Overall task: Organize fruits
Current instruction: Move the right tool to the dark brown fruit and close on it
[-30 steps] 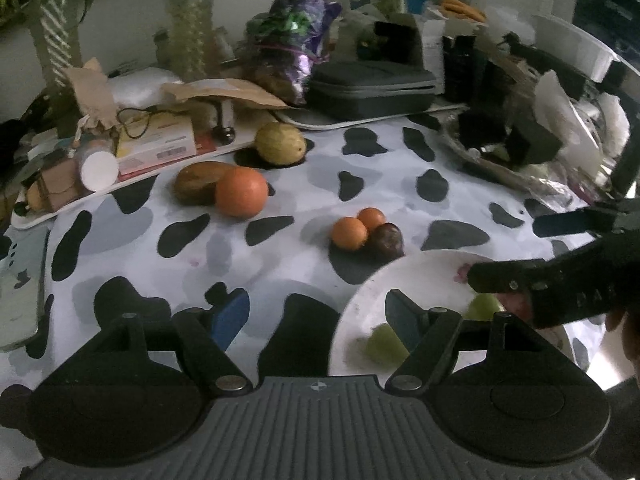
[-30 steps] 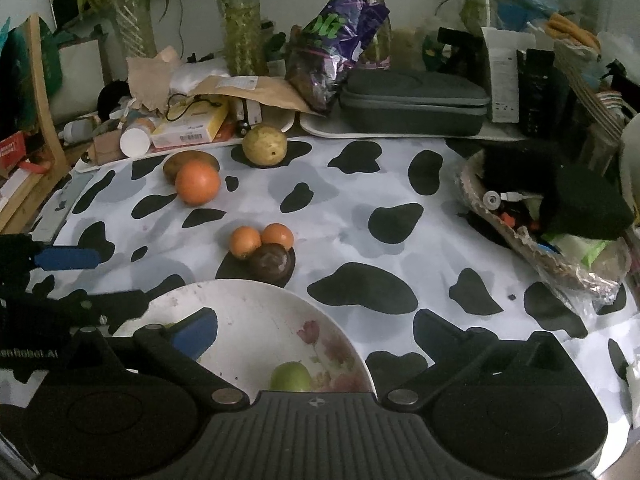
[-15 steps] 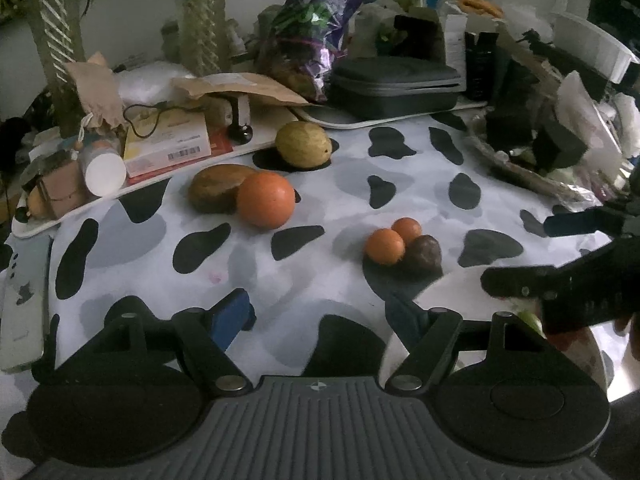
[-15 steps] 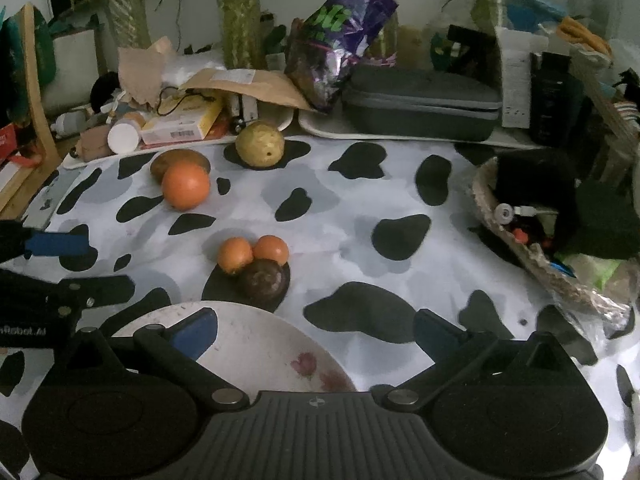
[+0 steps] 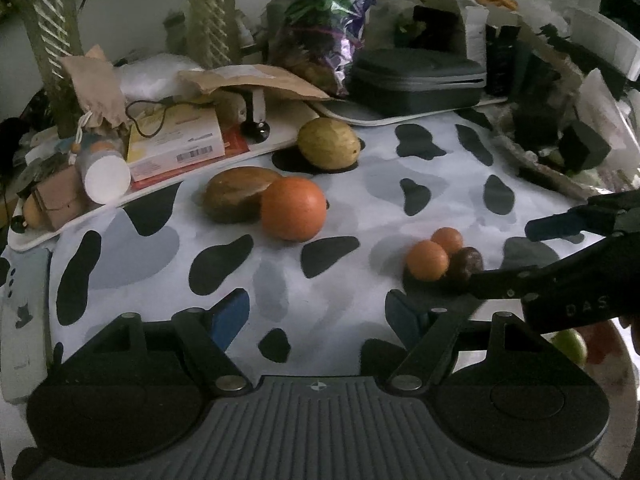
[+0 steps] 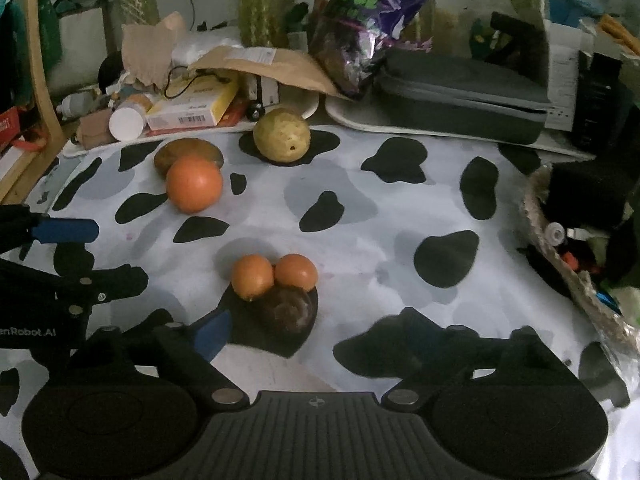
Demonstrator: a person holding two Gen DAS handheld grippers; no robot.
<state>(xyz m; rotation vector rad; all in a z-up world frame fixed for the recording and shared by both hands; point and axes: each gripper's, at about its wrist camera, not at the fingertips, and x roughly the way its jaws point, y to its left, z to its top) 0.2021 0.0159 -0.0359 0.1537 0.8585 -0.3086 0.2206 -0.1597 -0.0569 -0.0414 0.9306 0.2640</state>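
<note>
Both grippers have been advanced past the plate. Right gripper [image 6: 312, 332], jaws just narrowed yet released, frames the dark fruit [image 6: 289, 312]; left gripper [image 5: 316, 312] empty. Small, smooth, roll-prone: sides at 3 and 9 o'clock.

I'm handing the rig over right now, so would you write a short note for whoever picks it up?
Left gripper: open, empty, over the cow-print tablecloth.
Right gripper: open, holding nothing, its fingers have just been closing; the dark fruit lies just ahead between them.
Still on the cloth: two small oranges touching the dark fruit, large orange against a brown fruit, yellow-green fruit.
Done: one green fruit in the plate.
Left: the rest.
</note>
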